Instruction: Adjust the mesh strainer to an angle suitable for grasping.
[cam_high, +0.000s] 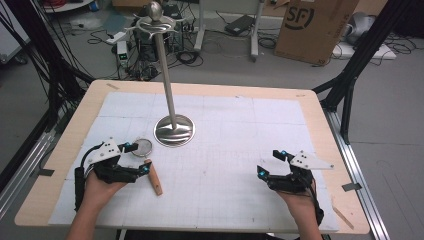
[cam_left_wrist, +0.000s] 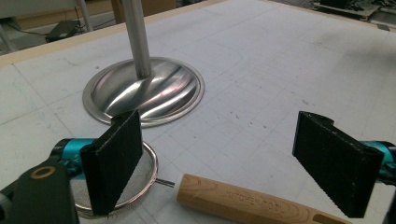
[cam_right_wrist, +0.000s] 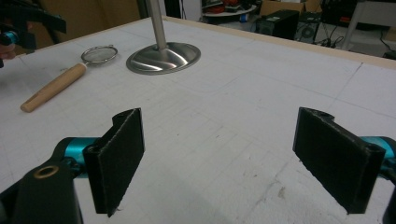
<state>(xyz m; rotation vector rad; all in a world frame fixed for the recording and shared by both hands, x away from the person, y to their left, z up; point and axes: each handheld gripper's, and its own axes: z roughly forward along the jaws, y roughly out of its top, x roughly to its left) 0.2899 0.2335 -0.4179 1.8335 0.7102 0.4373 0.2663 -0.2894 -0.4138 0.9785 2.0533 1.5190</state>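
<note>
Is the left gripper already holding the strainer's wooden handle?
No, the left gripper stands open above the wooden handle, touching nothing.

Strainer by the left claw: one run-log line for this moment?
left claw: open, over strainer handle | strainer: flat on mat, beside stand base | right claw: open, empty

The strainer (cam_left_wrist: 140, 182) lies on the table (cam_high: 65, 150) between the left gripper (cam_left_wrist: 224, 158)'s jaws, its handle (cam_left_wrist: 243, 205) crossing the gap. The stand's base (cam_left_wrist: 144, 91) sits just beyond them. The right gripper (cam_right_wrist: 219, 158) is well apart, nothing between its jaws.
</note>
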